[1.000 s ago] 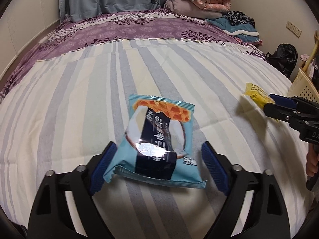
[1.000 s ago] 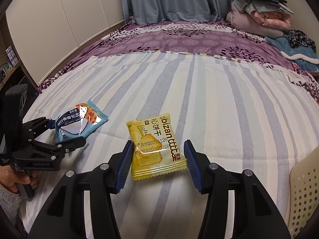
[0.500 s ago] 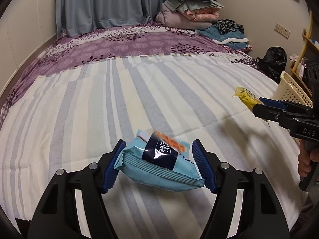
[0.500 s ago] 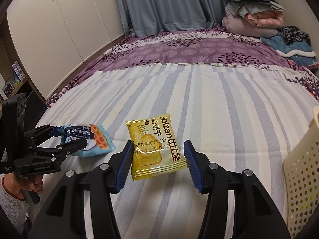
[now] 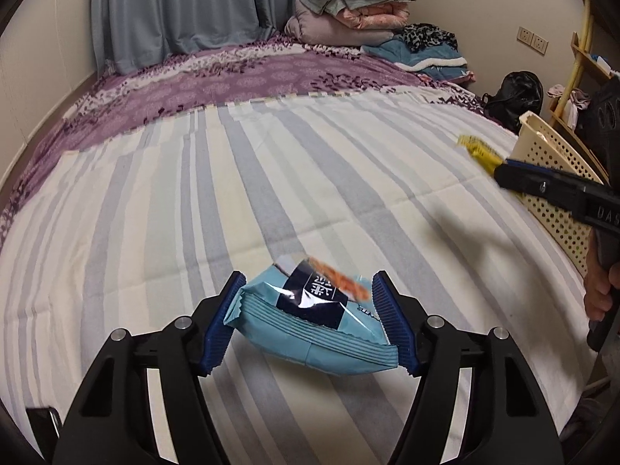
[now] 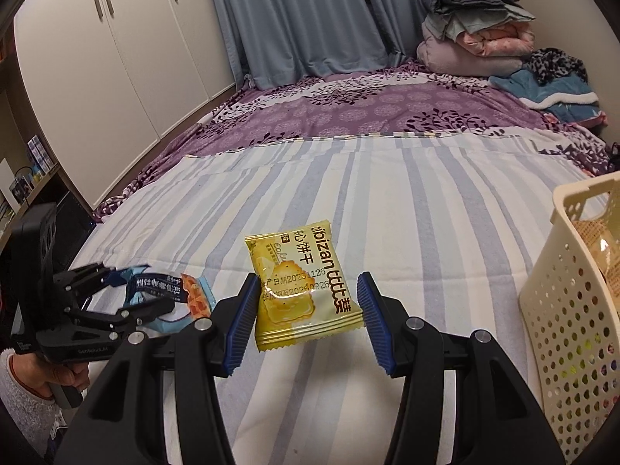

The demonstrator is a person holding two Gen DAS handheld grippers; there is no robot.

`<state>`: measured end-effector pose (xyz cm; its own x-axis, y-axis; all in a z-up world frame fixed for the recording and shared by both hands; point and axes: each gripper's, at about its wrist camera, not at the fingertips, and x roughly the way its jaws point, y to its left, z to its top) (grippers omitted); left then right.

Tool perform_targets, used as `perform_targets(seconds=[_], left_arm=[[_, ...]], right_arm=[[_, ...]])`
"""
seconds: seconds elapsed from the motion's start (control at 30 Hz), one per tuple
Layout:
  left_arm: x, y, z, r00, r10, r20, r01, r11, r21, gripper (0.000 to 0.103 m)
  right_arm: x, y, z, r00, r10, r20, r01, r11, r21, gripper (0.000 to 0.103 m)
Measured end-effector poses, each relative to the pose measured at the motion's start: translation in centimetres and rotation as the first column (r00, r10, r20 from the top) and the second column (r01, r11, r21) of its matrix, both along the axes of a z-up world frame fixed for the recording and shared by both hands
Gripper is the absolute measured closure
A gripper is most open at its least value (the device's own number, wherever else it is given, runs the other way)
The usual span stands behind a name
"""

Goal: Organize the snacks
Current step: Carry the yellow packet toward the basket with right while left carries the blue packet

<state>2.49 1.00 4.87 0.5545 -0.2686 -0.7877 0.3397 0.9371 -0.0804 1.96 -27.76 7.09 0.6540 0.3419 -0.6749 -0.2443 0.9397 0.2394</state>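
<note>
A light-blue snack packet [image 5: 310, 321] with a dark label hangs above the striped bedsheet [image 5: 232, 201], pinched from both sides by my left gripper [image 5: 310, 283], which is shut on it. My right gripper [image 6: 308, 277] is shut on a yellow biscuit packet [image 6: 306, 286], also held clear of the bed. In the left wrist view the right gripper [image 5: 503, 170] shows at the right with the yellow packet [image 5: 478, 151] sticking out, just in front of the cream basket [image 5: 554, 155]. The right wrist view has the left gripper [image 6: 135, 290] and blue packet [image 6: 193, 298] at lower left.
The perforated cream basket [image 6: 569, 290] stands at the bed's right edge with something inside. Folded blankets [image 6: 476, 35] and clothes pile at the far right corner. White wardrobe doors [image 6: 116, 58] line the left wall. A person's hand [image 6: 58, 379] holds each gripper's handle.
The left gripper closed on the blue packet and lifted it off the sheet. Both grippers rose and swung right, bringing the basket further into view.
</note>
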Motion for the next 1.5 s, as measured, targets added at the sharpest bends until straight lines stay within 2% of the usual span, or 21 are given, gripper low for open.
perform_targets(seconds=[0.27,0.4,0.53,0.63,0.7,0.83,1.07,1.5], left_arm=[[-1.8,0.0,-3.2,0.997,0.004,-0.076,-0.004,1.000,0.007,0.034],[-2.0,-0.5,-3.5,0.997,-0.011,-0.076,0.013,1.000,0.026,0.028],[-2.4,-1.5,-3.8,0.997,-0.045,-0.067,0.050,0.996,0.076,0.022],[-2.4,-1.8,-3.8,0.997,-0.044,-0.061,0.050,0.994,0.099,0.025],[-2.5,-1.8,-3.5,0.998,-0.037,-0.055,0.042,0.994,0.098,0.034],[-3.0,-1.7,-2.8,0.999,-0.034,-0.036,0.038,0.994,0.099,0.034],[-3.9,-2.0,0.3,0.999,-0.033,0.031,0.031,0.998,0.063,0.034],[-3.5,-6.0,3.2,0.993,-0.080,0.083,0.076,0.996,0.051,0.034]], right_arm=[[-0.6,-0.4,0.0,1.000,0.001,0.004,-0.001,1.000,-0.002,0.051],[-1.0,-0.5,0.3,1.000,-0.005,0.009,0.005,1.000,0.001,0.051],[-1.4,-0.9,0.5,1.000,-0.023,0.018,0.023,1.000,0.005,0.051],[-1.7,-1.2,0.7,0.999,-0.035,0.024,0.035,0.999,0.008,0.051],[-1.8,-1.4,0.8,0.999,-0.039,0.026,0.039,0.999,0.009,0.051],[-2.3,-1.7,1.1,0.998,-0.048,0.039,0.047,0.999,0.016,0.051],[-3.1,-3.0,2.3,0.994,-0.083,0.072,0.080,0.996,0.041,0.051],[-6.0,-7.9,4.4,0.974,-0.188,0.129,0.179,0.981,0.077,0.051]])
